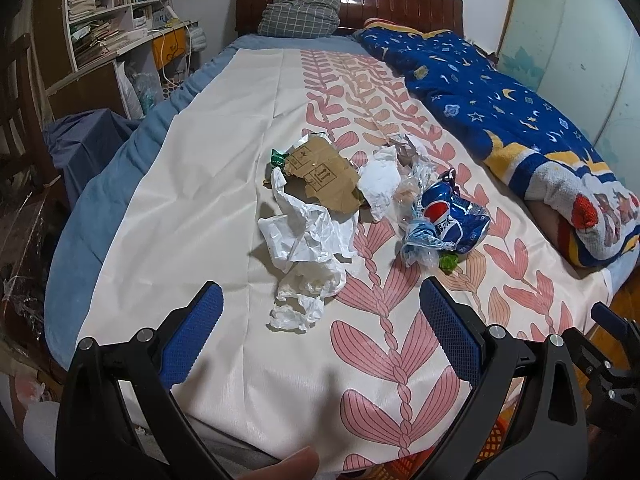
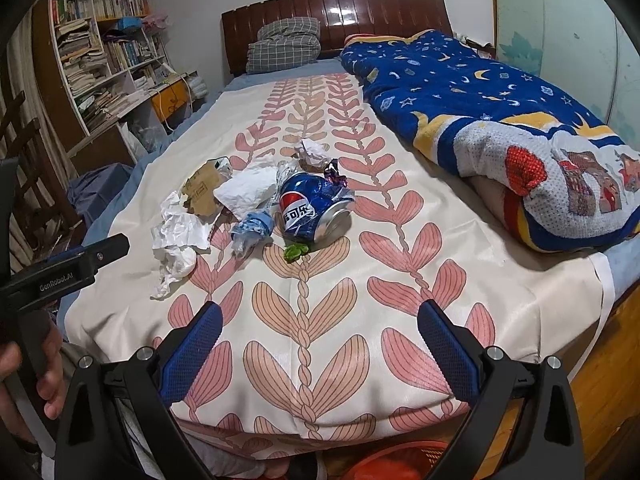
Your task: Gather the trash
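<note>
Both hand-held grippers, left [image 1: 320, 320] and right [image 2: 320, 332], hover released and empty at the bed's [image 2: 400, 380] near edge, likely poised to grab the trash [image 2: 248, 204] heaped mid-bed beyond them, for the orange basket [image 2: 400, 460] below.

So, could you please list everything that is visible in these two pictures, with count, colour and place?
Crushed Pepsi can: 1, blue, mid-sheet.
Torn cardboard piece: 1, brown, left of the pile.
Crumpled paper and plastic: several, white, around the cardboard.
Small green scrap: 1, in front of the can.
Leaf-pattern sheet: 1, cream and pink, over the bed.
Star-print blanket: 1, blue and yellow, right side.
Checked pillow: 1, grey, at the wooden headboard.
Bookshelf: 1, white, left wall.
Orange basket: 1, below the bed's foot.
Left gripper: 1, black with blue pads, open.
Right gripper: 1, the same, open.
</note>
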{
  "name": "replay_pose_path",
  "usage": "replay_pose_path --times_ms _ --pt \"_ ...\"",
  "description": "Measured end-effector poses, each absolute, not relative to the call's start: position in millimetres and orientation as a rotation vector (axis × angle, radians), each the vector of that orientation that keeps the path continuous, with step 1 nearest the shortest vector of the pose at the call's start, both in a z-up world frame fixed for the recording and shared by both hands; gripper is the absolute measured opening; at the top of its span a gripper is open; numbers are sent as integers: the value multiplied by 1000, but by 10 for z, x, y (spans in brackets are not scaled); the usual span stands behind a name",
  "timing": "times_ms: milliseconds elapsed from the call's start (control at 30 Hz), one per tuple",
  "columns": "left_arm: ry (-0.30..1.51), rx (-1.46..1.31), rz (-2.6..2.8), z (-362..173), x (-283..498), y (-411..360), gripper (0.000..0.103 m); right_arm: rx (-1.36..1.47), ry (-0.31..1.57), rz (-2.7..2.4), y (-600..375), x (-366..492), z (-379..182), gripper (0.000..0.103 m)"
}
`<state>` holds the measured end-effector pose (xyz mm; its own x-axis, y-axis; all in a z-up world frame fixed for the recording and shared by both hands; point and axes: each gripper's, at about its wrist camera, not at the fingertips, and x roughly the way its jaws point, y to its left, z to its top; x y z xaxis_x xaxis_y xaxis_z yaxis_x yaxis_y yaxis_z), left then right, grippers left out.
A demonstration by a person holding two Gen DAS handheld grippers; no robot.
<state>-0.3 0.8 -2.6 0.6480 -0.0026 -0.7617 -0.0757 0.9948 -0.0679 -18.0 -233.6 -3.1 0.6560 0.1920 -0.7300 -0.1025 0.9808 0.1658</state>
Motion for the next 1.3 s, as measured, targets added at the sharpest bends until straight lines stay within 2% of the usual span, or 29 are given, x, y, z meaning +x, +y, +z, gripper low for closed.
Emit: replay_pose_path --times_ms 1133,1233,1300 --pt "875 -103 43 -32 10 16 98 168 870 200 -2322 -48 -149 94" --pt "878 -106 45 -38 25 25 98 190 877 209 -2337 85 -173 86" --pt "881 -108 49 -45 44 29 98 208 889 207 -2351 295 -224 84"
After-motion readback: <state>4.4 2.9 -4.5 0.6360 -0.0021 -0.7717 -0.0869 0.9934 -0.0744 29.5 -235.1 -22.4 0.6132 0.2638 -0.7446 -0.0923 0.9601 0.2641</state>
